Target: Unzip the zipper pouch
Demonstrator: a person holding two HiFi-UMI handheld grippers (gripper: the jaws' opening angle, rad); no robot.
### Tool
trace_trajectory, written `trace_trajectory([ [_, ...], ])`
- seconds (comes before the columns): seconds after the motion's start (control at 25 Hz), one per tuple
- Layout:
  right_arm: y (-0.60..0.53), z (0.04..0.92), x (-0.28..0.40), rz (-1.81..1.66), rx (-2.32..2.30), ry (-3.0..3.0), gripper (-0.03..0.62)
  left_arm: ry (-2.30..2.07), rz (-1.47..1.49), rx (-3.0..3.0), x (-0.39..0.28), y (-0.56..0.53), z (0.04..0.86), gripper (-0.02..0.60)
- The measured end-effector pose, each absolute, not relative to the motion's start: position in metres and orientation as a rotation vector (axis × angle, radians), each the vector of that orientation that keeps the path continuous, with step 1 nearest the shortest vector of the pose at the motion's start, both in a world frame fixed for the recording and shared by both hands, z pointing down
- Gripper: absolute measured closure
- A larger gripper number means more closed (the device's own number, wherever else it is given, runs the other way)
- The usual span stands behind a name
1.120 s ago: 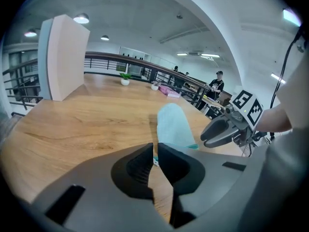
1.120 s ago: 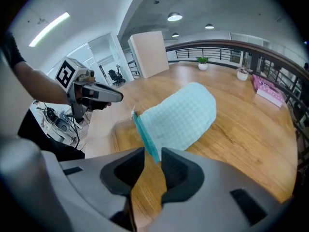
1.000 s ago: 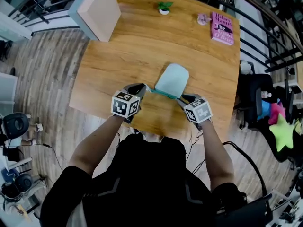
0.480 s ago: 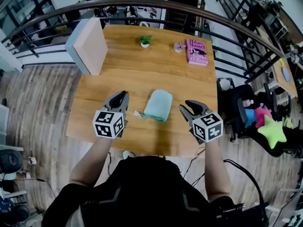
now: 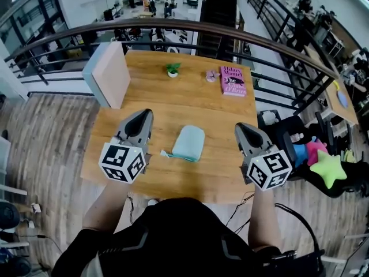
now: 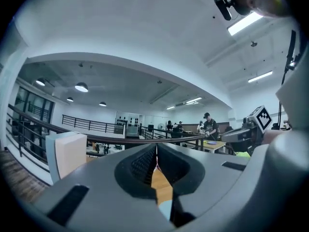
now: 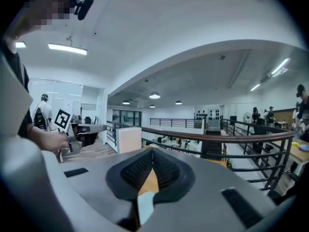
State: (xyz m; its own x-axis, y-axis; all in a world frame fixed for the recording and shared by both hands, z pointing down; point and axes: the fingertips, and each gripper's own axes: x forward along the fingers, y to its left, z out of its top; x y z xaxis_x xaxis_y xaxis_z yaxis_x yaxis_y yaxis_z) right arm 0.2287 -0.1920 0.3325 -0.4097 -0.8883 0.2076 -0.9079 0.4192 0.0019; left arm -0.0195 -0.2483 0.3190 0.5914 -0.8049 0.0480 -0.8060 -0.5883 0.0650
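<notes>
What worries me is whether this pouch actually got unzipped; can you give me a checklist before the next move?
1. Left gripper clear of the zipper pouch: ok, jaws together on nothing, held at its left.
2. Right gripper clear: ok, jaws together, empty, at its right.
3. Pouch lying flat on the wooden table: ok.
4. Pull tab reachable: ok, it sticks out at the pouch's near left corner.
5. Zipper open: cannot tell, too small.
6. Jaws ready to grasp: not ok, both shut.
</notes>
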Motion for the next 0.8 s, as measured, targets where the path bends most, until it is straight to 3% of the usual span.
trace_trajectory([
  [0.36, -0.191, 0.304, 0.232, 0.15, 1.659, -2.514, 0.585, -1.295, 0.001, 2.739, -0.014, -0.236, 0.297, 0.552],
  [0.8, -0.188, 0.305, 0.232, 0.114, 1.699, -2.471, 0.586, -1.513, 0.092, 2.73, -0.028, -0.232, 0.293, 0.552],
])
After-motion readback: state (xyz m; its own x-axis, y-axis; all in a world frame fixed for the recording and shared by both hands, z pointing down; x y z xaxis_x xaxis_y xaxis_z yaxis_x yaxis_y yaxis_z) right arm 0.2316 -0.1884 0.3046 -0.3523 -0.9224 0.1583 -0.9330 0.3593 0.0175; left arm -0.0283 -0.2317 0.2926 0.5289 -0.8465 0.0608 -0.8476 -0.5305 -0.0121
